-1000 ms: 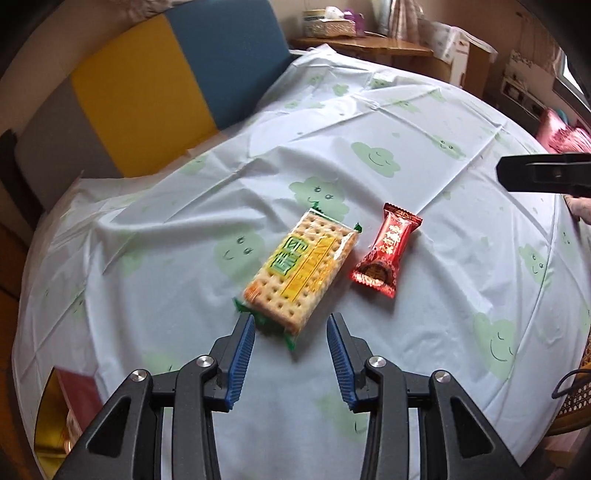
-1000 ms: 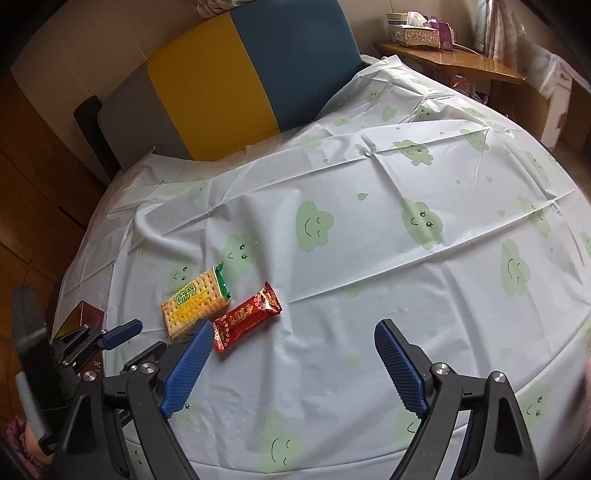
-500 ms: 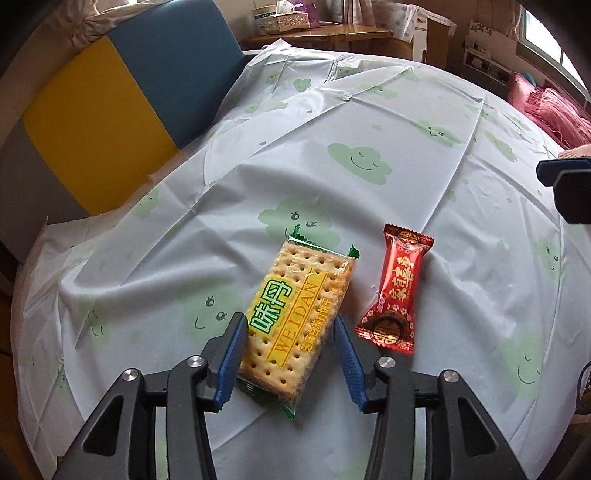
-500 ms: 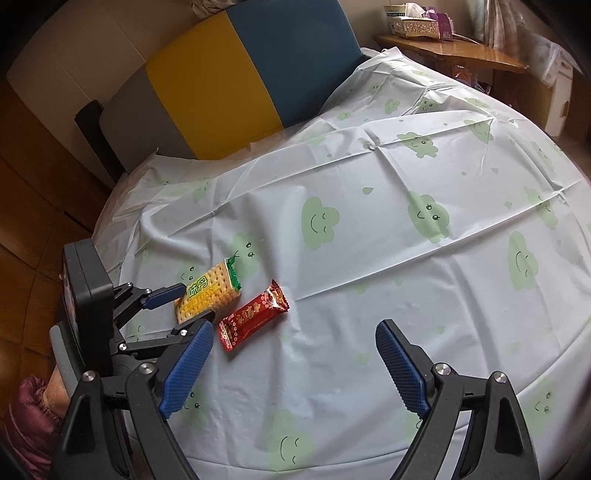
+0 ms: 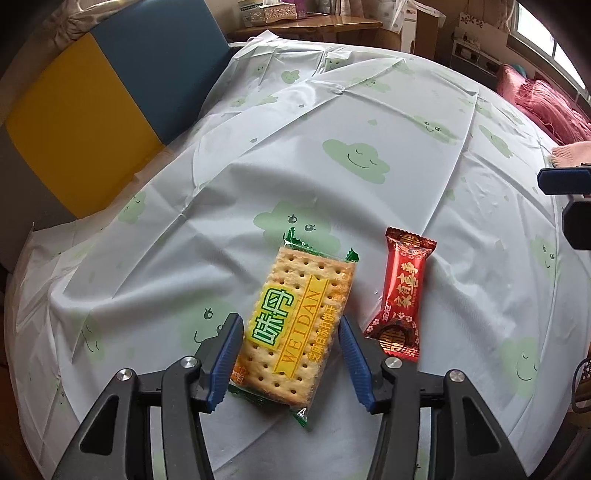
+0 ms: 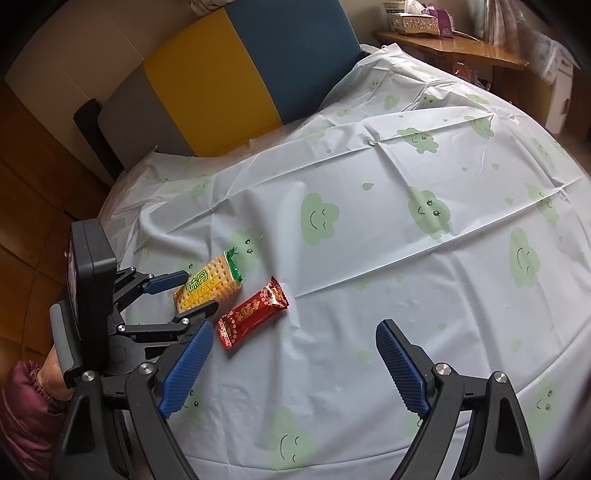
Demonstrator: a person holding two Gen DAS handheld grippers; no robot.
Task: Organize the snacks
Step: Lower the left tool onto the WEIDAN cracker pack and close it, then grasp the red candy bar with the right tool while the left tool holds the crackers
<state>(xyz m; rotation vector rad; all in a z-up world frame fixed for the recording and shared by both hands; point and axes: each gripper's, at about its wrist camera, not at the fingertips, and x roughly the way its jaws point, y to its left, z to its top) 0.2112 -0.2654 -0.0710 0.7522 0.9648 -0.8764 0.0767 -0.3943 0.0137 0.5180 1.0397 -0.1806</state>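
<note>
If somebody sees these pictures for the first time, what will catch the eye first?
Probably the yellow cracker packet, lying on the cloud-print tablecloth between the blue pads of the left gripper, whose jaws have just been opening and do not press it. Just to its right lies the shiny red candy. The right gripper hangs wide open, empty, nearby.

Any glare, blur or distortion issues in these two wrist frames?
Left wrist view: sharp, print on the cracker packet legible; glare streaks on the red candy wrapper; window blown out. Right wrist view: dimmer, strong vignette, tablecloth bulges from fisheye; no motion blur in either.
</note>
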